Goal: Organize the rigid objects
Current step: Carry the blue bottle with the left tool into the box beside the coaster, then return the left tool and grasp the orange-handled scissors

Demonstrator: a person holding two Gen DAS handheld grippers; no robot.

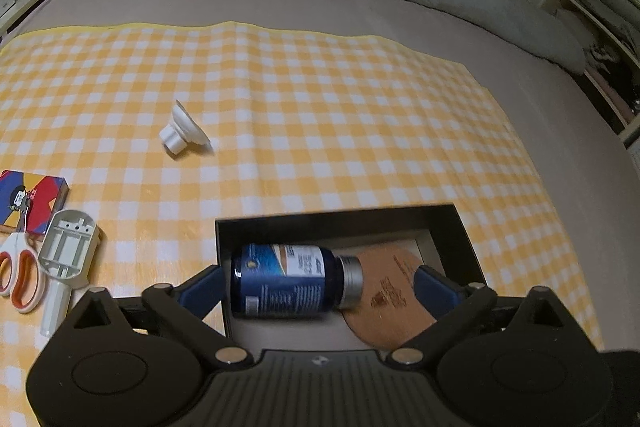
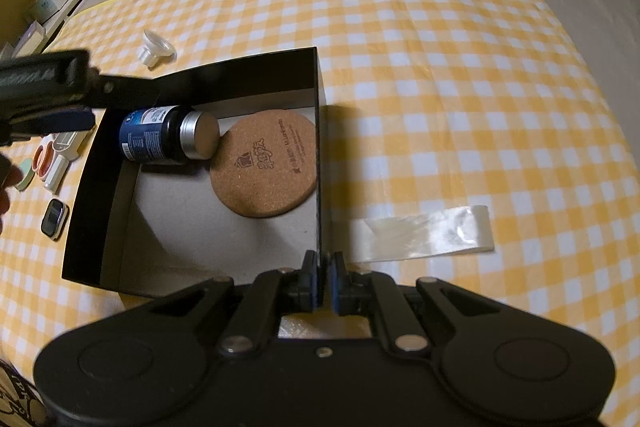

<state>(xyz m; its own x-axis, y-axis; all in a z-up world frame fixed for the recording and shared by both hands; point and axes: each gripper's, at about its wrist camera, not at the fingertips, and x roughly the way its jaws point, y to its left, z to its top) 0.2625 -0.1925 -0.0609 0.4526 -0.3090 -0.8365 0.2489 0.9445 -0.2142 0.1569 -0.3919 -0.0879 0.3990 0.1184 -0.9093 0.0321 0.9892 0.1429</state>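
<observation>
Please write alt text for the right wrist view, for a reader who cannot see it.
The right gripper is shut on the wall of a black box on a yellow checked cloth. In the box a blue bottle lies on its side, touching a round cork coaster, and the left gripper's fingers stand open above the bottle.

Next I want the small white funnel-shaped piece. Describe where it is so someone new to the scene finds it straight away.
Start at the black box on the yellow checked cloth, which holds the blue bottle and cork coaster. Look past its far left corner: the white funnel-shaped piece lies alone on its side there. Unlike the scissors and other tools clustered left, nothing touches it.
</observation>
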